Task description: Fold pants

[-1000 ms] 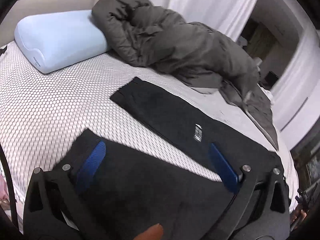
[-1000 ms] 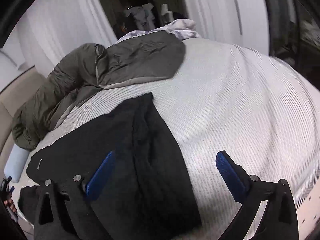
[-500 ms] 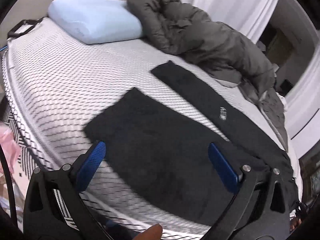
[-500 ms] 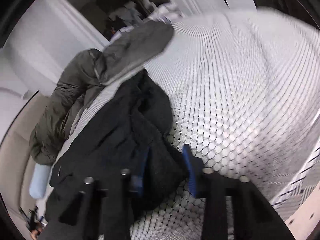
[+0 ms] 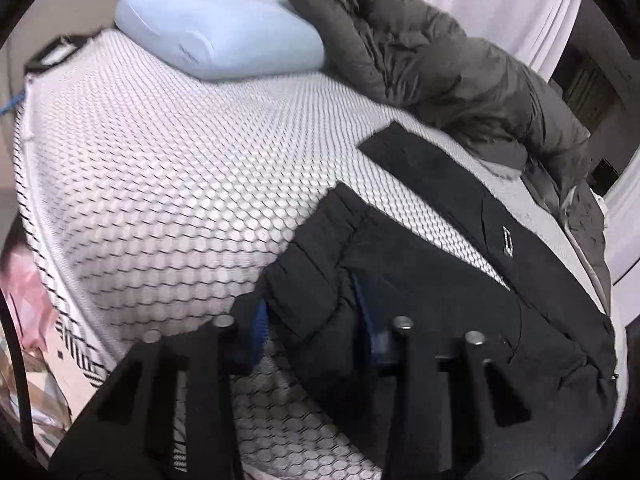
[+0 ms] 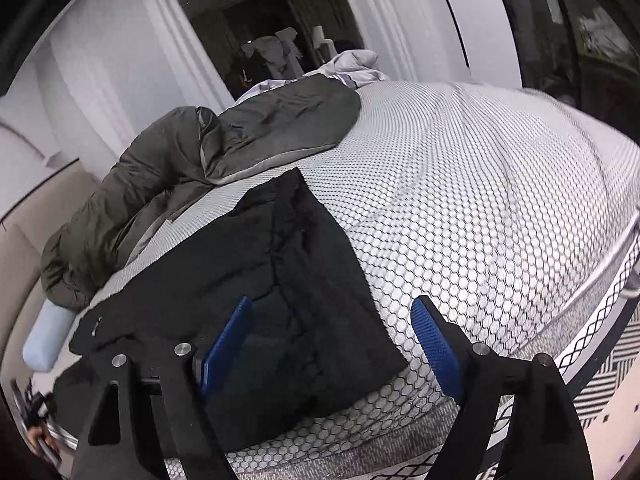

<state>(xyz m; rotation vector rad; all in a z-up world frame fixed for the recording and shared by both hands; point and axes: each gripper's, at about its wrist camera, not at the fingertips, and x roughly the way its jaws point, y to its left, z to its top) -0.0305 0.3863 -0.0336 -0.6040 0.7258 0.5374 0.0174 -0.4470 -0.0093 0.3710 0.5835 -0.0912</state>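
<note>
On the bed (image 5: 168,184), whose cover was printed with a fine honeycomb mesh, the black pants (image 5: 432,292) were spread from the middle toward four o'clock of the left wrist view, one leg running up to one o'clock. A pale blue pillow (image 5: 224,36) lay at eleven o'clock, and a crumpled grey padded quilt (image 5: 440,64) was heaped at one o'clock. The left tongs (image 5: 310,324) had just been closing, and a bunched hem of the soft, matte cloth was pinched between the blue ribbed pads, probably so that the leg could be lifted and carried over for a fold.

In the right wrist view the pants (image 6: 280,264) were seen lying flat, seamed down the middle, with a squared end near the mattress edge. The right tongs (image 6: 332,352) had just been opening and stood wide, the left pad over the cloth and the right pad over bare cover; nothing was gripped, apparently because that end had been set down.
</note>
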